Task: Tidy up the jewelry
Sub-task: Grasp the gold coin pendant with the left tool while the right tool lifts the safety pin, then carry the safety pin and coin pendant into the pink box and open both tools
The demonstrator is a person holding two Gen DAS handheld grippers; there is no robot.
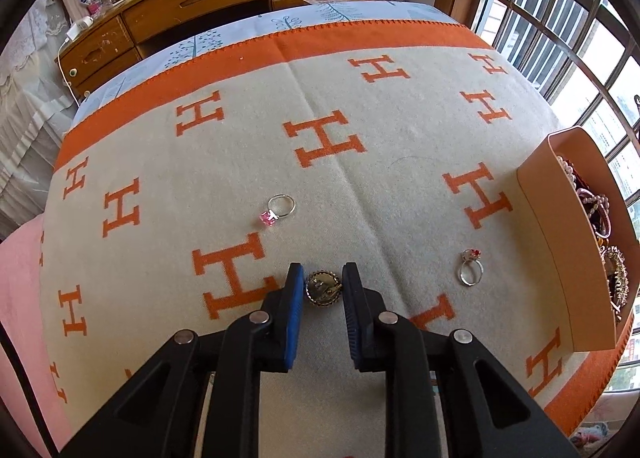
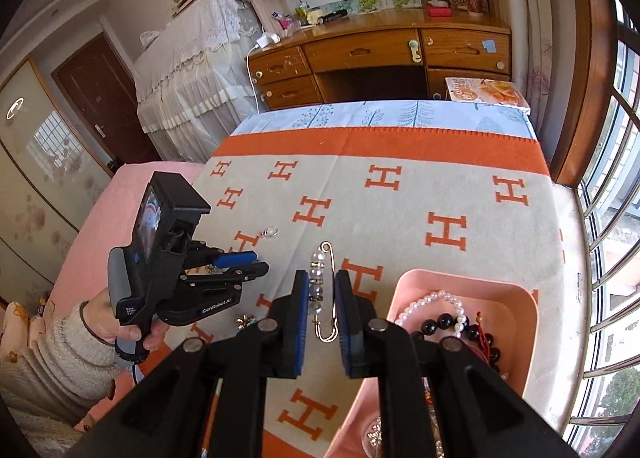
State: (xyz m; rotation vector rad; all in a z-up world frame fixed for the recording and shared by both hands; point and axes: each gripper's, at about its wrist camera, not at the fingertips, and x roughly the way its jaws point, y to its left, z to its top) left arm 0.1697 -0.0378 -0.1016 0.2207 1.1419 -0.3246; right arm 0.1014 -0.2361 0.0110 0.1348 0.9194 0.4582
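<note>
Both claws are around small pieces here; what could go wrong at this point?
The round gold brooch lies flat between the left claw tips, not visibly touched, so closing might pinch blanket or flick it away. The beaded safety pin sits lengthwise between the right claw pads; a grip on round beads may let it swivel or slip. It could then fall short of the pink tray.

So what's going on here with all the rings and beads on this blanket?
A person is sorting jewelry on an orange-and-cream H-patterned blanket. The left hand-held gripper is open around a round gold brooch; the right hand-held gripper straddles a gold beaded safety-pin brooch. A pink tray already holds bead bracelets. Two silver rings lie loose.
</note>
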